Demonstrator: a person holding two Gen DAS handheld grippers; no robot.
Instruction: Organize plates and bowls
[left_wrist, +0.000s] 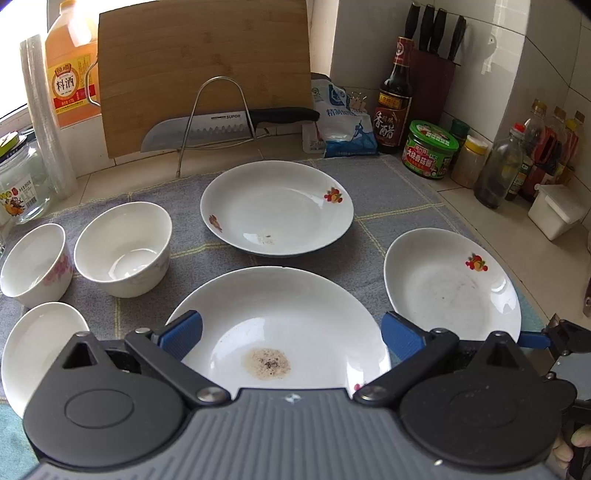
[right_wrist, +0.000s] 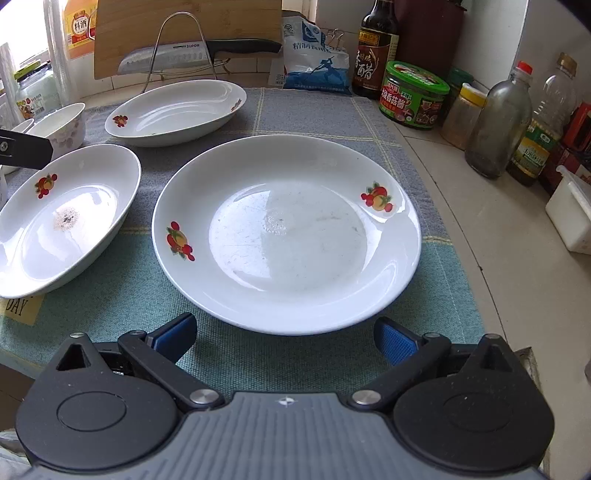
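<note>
Nothing is stacked yet, so by my reading you are at the very start: every dish lies singly on the grey-and-green checked cloth (right_wrist: 332, 110). You have three white shallow plates with fruit decals. One with a brown speckled stain (left_wrist: 277, 328) sits near, straight under your left gripper (left_wrist: 291, 336). A cleaner white plate (left_wrist: 277, 206) sits farther back at centre. The third, a scuffed white fruit-decal plate (right_wrist: 288, 232), lies to the right, just ahead of your right gripper (right_wrist: 286, 334). To the left stand two white round bowls with pink flower prints (left_wrist: 122, 251), side by side and almost touching. A further white dish (left_wrist: 40, 350) lies near-left, cut off by the frame, so I cannot tell whether it is a bowl or a plate.

Both tools are spread wide and hold nothing. Your left gripper's blue pads sit at either side of the stained plate. Whether they touch it I cannot tell. Your right gripper's pads sit just short of the scuffed plate's near rim.

Everything is round, so no dish has a long axis to line up. All of them sit upright with their hollows facing up. The plates lie flat on the cloth, and the bowls stand on their bases. Still left, I judge: gather the three plates into one pile and nest the bowls.
</note>
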